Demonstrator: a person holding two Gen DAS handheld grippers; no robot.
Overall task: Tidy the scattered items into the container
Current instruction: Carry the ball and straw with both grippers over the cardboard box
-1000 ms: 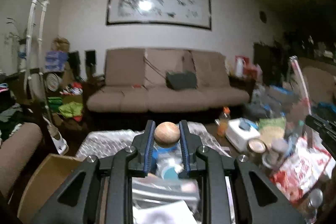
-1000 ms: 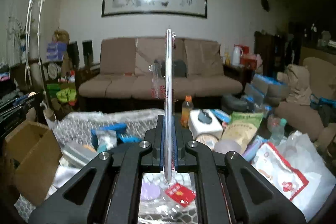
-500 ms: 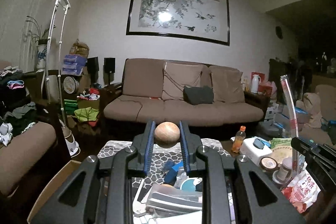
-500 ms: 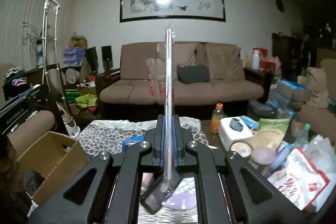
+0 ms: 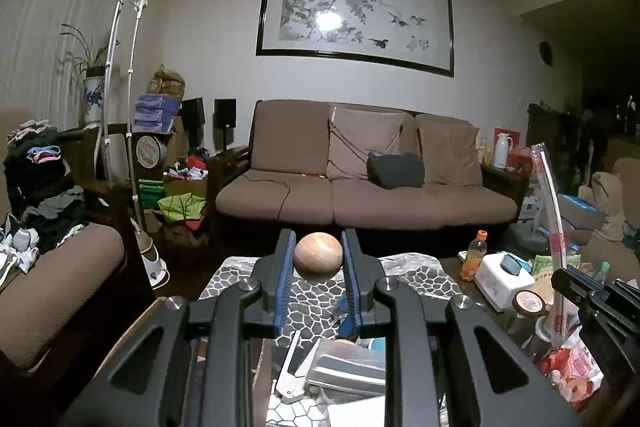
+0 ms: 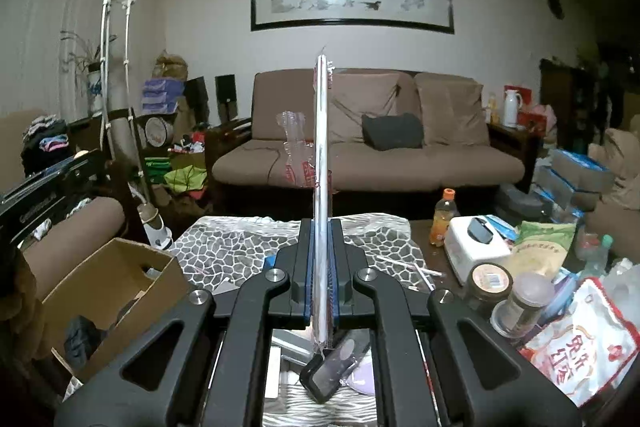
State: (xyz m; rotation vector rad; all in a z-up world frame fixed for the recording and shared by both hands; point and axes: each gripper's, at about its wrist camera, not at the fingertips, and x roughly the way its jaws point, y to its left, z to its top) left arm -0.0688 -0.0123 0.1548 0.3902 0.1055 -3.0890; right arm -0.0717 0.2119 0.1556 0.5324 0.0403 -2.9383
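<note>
Left gripper: jaws closed on a wooden ball, which sits between the blue pads near their tips, raised above the worktop. Right gripper: jaws pressed together on a long flat clear packet held upright on edge, its top well above the jaw tips and its lower end just below them; red print shows on its loose film at mid-height. In the left wrist view the right gripper appears at the right edge with the same packet standing up from it. Box: open cardboard, at the left end of the worktop, dark items inside. The worktop carries a grey pebble-pattern cloth. On it, below the right gripper, lie a black phone-like slab and a pale disc. To the right stand an orange bottle, a white appliance, jars and a red-and-white bag. Background: brown sofa.
</note>
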